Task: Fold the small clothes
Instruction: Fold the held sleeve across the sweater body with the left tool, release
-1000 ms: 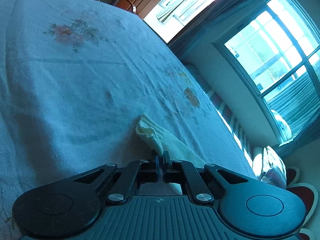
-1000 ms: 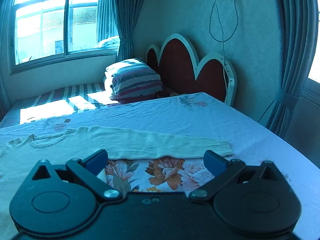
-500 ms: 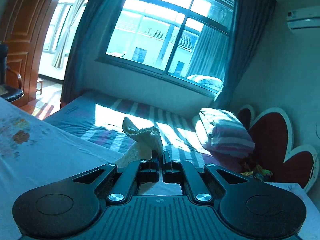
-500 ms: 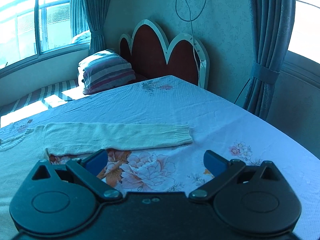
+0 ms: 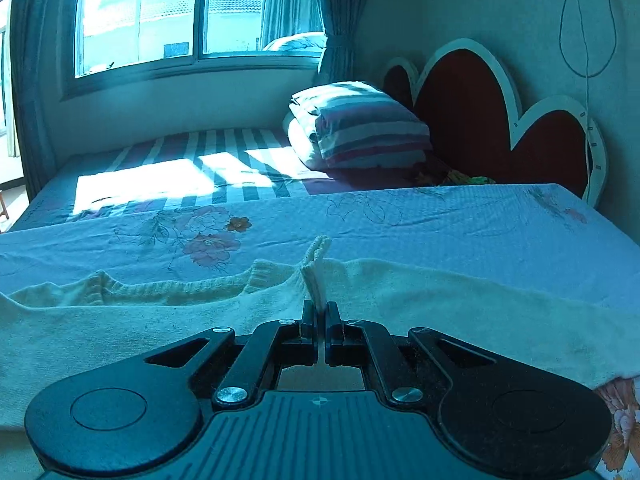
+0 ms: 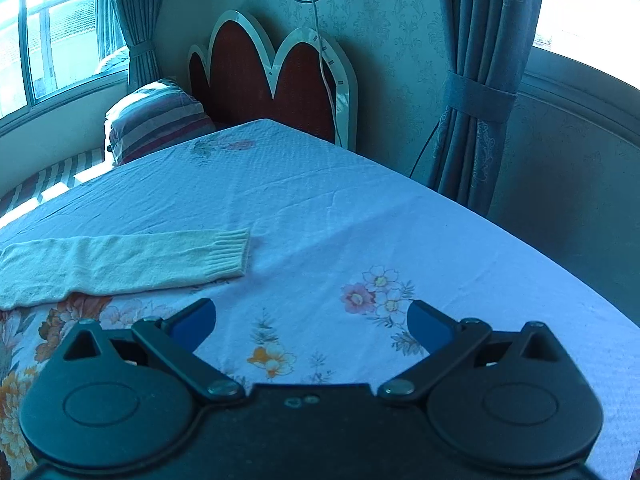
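A small cream knit sweater [image 5: 168, 320] lies flat on the floral bed sheet [image 5: 460, 232]. My left gripper [image 5: 320, 316] is shut on the ribbed cuff of one sleeve [image 5: 318, 276] and holds it over the sweater's body, near the neckline [image 5: 160, 292]. In the right wrist view the other sleeve [image 6: 120, 264] lies stretched out to the left, its ribbed cuff [image 6: 230, 252] ahead and left of my right gripper [image 6: 312, 322]. The right gripper is open and empty, low over the sheet.
A striped pillow [image 5: 360, 128] sits on a striped mattress [image 5: 180, 172] by the window. A red heart-shaped headboard [image 6: 272, 76] stands at the head of the bed. Curtains [image 6: 480, 80] and a hanging cable [image 6: 320, 40] are by the wall. The bed's right edge [image 6: 560, 272] curves nearby.
My left gripper has carried the sleeve cuff from out over the sheet across onto the sweater's body. My right gripper has moved right, past the other sleeve's cuff.
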Available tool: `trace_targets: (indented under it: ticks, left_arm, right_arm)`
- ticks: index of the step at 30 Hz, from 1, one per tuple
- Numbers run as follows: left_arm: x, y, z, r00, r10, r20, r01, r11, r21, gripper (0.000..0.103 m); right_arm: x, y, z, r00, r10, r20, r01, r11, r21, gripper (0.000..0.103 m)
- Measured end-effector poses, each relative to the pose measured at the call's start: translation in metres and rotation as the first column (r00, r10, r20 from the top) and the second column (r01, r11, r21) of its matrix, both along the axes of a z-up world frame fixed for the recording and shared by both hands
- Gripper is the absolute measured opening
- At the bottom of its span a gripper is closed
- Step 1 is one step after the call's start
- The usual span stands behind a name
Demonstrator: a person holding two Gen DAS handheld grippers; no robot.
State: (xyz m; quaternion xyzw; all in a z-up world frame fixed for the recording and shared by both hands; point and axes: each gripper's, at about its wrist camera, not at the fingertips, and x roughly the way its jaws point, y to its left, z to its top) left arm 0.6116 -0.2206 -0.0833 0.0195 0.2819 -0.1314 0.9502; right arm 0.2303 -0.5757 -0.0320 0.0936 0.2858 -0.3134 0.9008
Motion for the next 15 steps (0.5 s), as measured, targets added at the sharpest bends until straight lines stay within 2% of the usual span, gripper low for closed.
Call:
trace_targets:
  ticks: [7, 9, 13, 14, 15]
  left_arm:
    - [0.010, -0.029, -0.004, 0.999, -0.038, -0.008, 0.038, 0.999, 0.039, 0.002]
    - [0.014, -0.036, -0.008, 0.998, -0.049, -0.032, 0.051, 0.997, 0.062, 0.002]
    - [0.008, -0.061, -0.017, 0.983, -0.156, -0.096, 0.168, 0.976, 0.138, 0.005]
    - [0.001, -0.065, -0.016, 0.979, -0.185, -0.081, 0.195, 0.969, 0.148, 0.028]
    - [-0.006, -0.065, -0.013, 0.972, -0.224, -0.069, 0.231, 0.965, 0.126, 0.059]
  right_arm:
    - [-0.011, -0.019, -0.015, 0.999, -0.039, -0.019, 0.040, 0.998, 0.038, 0.103]
    - [-0.010, -0.020, -0.016, 0.999, -0.042, -0.021, 0.043, 0.998, 0.043, 0.103]
    - [-0.003, -0.021, -0.018, 0.999, -0.033, -0.022, 0.034, 0.998, 0.047, 0.103]
    - [-0.001, -0.020, -0.018, 0.999, -0.030, -0.023, 0.031, 0.998, 0.048, 0.103]
    - [0.001, -0.020, -0.018, 0.999, -0.026, -0.024, 0.027, 0.998, 0.048, 0.103]
